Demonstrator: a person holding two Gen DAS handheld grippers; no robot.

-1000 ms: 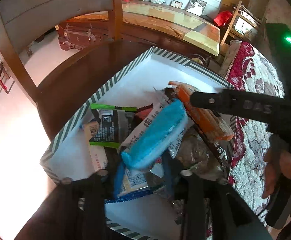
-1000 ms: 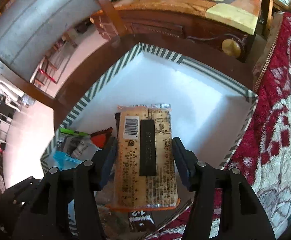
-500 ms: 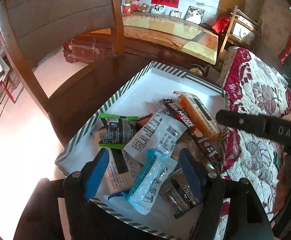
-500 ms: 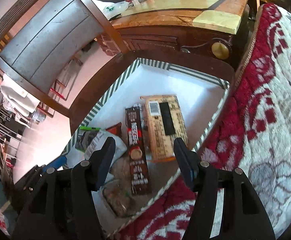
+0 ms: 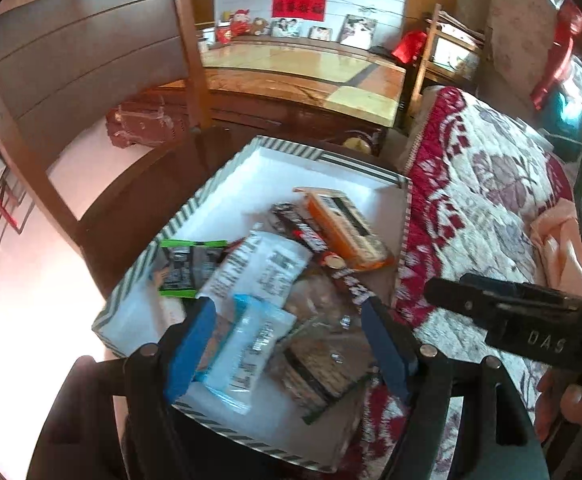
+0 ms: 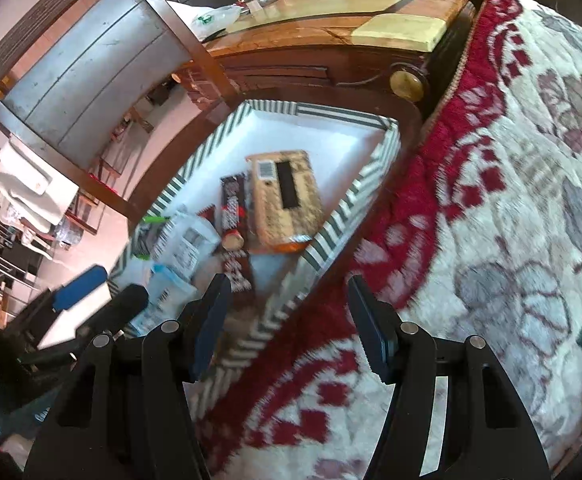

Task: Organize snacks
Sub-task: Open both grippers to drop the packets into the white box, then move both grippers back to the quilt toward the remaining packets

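Green-and-white stripes edge the shallow box [image 5: 227, 168] that is seen from the left wrist, set on a dark wooden bench [image 5: 131, 200] beside a red-and-white quilt [image 5: 491, 200]. The snacks are piled in its near half: an orange cracker pack [image 5: 347, 228] by the quilt-side wall, a dark chocolate bar [image 5: 311, 236] just beside it, a white packet [image 5: 267, 268], a green-edged sachet [image 5: 187, 268], a light-blue packet [image 5: 255, 344] and a brown wrapper [image 5: 323, 364]. The left gripper [image 5: 291, 344] is held above this pile with its jaws opening; nothing is pressed between them, though the light-blue packet lies below the gap. The right gripper [image 5: 503, 312] is seen at the right, over the quilt.

From the right wrist, the right gripper [image 6: 287, 320] is seen with its jaws set wide and empty, above the box's near wall [image 6: 331, 232] and the quilt [image 6: 491, 240]. The cracker pack [image 6: 287, 200] and chocolate bar [image 6: 233, 208] lie side by side inside the box. The left gripper's blue pad [image 6: 79, 286] shows at the left edge.
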